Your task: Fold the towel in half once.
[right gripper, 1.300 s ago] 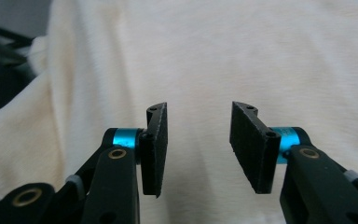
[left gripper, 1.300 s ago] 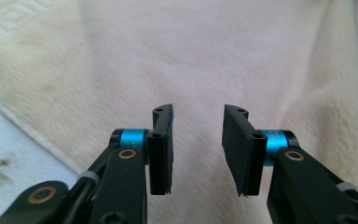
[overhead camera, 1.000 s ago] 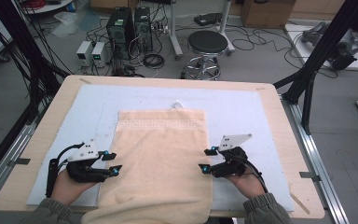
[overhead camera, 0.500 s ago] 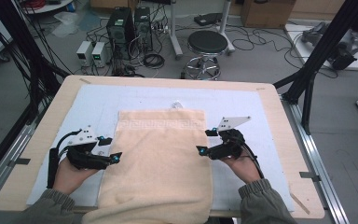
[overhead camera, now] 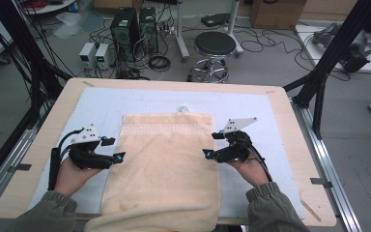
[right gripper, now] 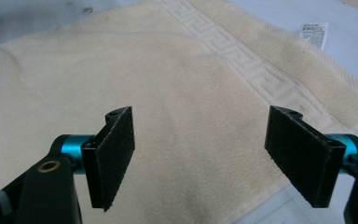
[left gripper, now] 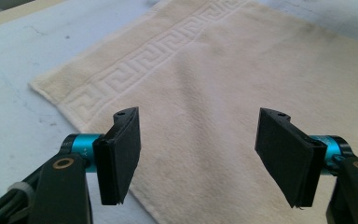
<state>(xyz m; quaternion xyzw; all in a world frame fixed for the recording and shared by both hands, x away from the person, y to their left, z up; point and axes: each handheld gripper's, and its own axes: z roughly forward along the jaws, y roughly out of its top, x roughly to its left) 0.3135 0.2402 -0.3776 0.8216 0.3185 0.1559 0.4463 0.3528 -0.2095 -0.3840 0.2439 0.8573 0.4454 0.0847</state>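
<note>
I have the left hand-held gripper (overhead camera: 117, 149) at the towel's (overhead camera: 166, 166) left edge, its jaws apart with nothing between them after just opening. My right hand-held gripper (overhead camera: 209, 145) sits at the towel's right edge, jaws likewise spread and just opened, pinching nothing. Between the two, the towel lies flat on the bench (overhead camera: 58, 111), its near end hanging over the edge.

**Legible text: none**

The towel (right gripper: 177, 93) carries a small white care tag (right gripper: 313, 33) at its far hem, upper right of the right gripper view; print is visible on it but too small to read.
</note>
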